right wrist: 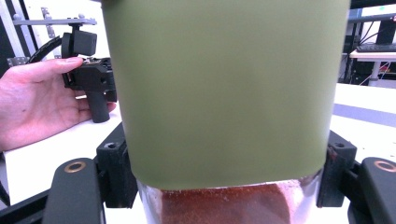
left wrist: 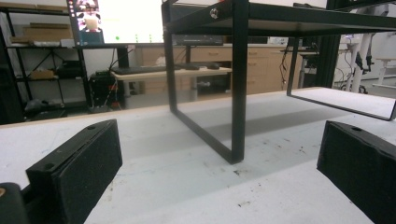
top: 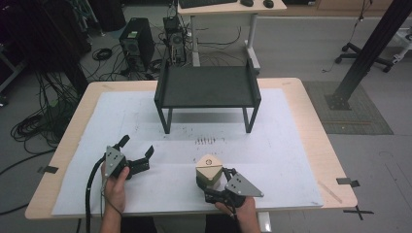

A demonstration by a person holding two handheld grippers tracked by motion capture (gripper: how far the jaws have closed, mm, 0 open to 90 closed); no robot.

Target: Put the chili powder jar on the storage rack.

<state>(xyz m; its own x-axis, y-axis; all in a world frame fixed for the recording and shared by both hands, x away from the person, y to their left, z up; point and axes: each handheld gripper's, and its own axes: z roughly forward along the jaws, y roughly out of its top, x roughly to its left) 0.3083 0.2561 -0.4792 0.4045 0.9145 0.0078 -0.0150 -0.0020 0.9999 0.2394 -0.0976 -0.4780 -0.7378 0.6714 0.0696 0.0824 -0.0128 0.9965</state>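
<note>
A jar [top: 209,167] with a pale wooden lid and an olive-green sleeve stands on the white sheet near the table's front edge. My right gripper [top: 212,183] is shut on it from the person's side. In the right gripper view the jar [right wrist: 224,88] sits between the black pads [right wrist: 116,172], which press on both of its sides; clear glass with reddish-brown powder shows below the green sleeve. My left gripper [top: 137,146] rests on the sheet to the jar's left, open and holding nothing. Its pads [left wrist: 79,172] stand wide apart and point toward the rack's leg [left wrist: 238,93].
A black metal rack [top: 206,87] stands at the back middle of the table, with open room beneath its shelf. The white sheet [top: 272,145] covers most of the wooden tabletop. Past the far edge are a computer tower [top: 136,43], cables and a desk.
</note>
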